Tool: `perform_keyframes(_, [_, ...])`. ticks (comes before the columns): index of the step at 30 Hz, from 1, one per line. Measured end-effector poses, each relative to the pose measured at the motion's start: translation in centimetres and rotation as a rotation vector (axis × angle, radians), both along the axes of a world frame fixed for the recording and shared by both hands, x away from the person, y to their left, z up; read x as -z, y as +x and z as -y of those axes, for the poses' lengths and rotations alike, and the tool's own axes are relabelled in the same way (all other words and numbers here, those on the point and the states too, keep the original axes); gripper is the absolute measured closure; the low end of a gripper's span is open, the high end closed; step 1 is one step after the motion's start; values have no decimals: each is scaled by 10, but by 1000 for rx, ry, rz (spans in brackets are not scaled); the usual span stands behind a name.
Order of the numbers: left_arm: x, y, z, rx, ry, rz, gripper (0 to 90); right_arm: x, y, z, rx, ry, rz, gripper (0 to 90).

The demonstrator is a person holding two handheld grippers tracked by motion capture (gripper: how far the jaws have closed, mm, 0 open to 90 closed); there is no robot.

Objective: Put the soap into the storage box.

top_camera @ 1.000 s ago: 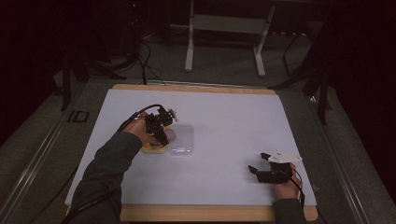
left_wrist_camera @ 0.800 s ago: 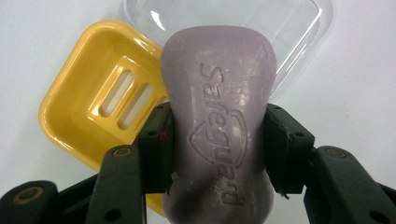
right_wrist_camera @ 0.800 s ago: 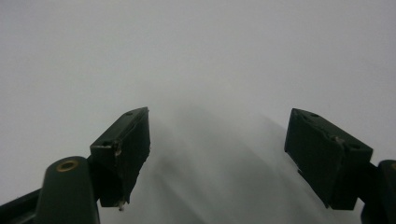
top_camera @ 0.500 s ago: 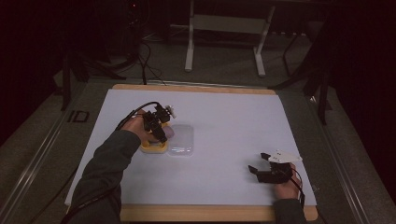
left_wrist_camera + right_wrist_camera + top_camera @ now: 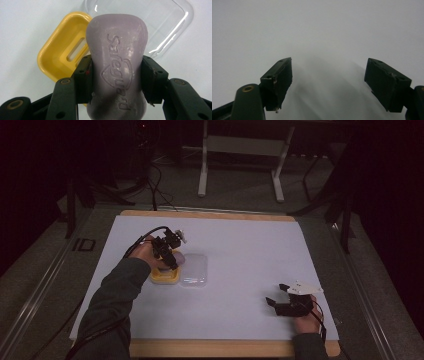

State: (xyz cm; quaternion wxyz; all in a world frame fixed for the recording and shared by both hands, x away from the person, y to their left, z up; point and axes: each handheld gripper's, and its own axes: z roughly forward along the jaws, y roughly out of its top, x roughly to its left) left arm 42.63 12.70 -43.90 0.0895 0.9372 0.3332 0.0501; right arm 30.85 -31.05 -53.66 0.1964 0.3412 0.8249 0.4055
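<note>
Barely shifted since a second ago: left gripper [image 5: 167, 251] hovers over the yellow soap dish [image 5: 62, 47], toward the surface's [image 5: 250, 245] left edge, beside the clear lid [image 5: 160, 22]. Fingers pinching the purple Safeguard soap bar [image 5: 117, 65] at its waist. Best lowered level, centred over the dish's slot, then released gently. Right gripper [image 5: 282, 303] idle near the front right corner, fingers spread.

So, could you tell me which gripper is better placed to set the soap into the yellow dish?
Left. The left gripper already clamps the purple soap bar above the yellow dish; the right gripper rests open far off.
</note>
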Motion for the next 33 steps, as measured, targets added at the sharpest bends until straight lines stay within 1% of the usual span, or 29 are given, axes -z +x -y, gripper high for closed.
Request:
perform_keyframes(8, [4, 6, -5, -54, -15, 2, 500, 0, 0, 0, 0, -1, -1, 220])
perform_keyframes(11, [5, 7, -6, -63, -16, 1, 499, 0, 0, 0, 1, -1, -1, 220])
perform_keyframes(12, [5, 8, -7, -74, -20, 2, 499, 0, 0, 0, 1, -1, -1, 220])
perform_keyframes(16, [7, 10, -11, -91, -18, 3, 500, 0, 0, 0, 0, -2, 0, 220])
perform_keyframes(17, [8, 10, -12, -107, -22, 4, 500, 0, 0, 0, 1, -1, -1, 220])
perform_keyframes(19, [9, 11, -14, -121, -20, 4, 500, 0, 0, 0, 1, -2, -1, 220])
perform_keyframes(21, [9, 11, -15, -124, -18, 3, 499, 0, 0, 0, 0, -3, 0, 220])
perform_keyframes(23, [10, 12, -17, -143, -16, 0, 500, 0, 0, 0, 1, -2, -1, 220])
perform_keyframes(27, [12, 13, -18, -155, -13, -3, 500, 0, 0, -1, 2, -3, -1, 220])
perform_keyframes(28, [12, 13, -18, -164, -13, -6, 499, 0, 0, -1, 1, -3, -1, 220])
perform_keyframes(31, [14, 14, -18, -163, -15, -12, 499, 0, 0, -1, 0, -4, 0, 220])
perform_keyframes(32, [16, 14, -18, -159, -13, -23, 500, 0, 0, -1, 0, -5, -1, 220])
perform_keyframes(33, [16, 14, -17, -159, -10, -23, 500, 0, 0, -1, 0, -5, 0, 220])
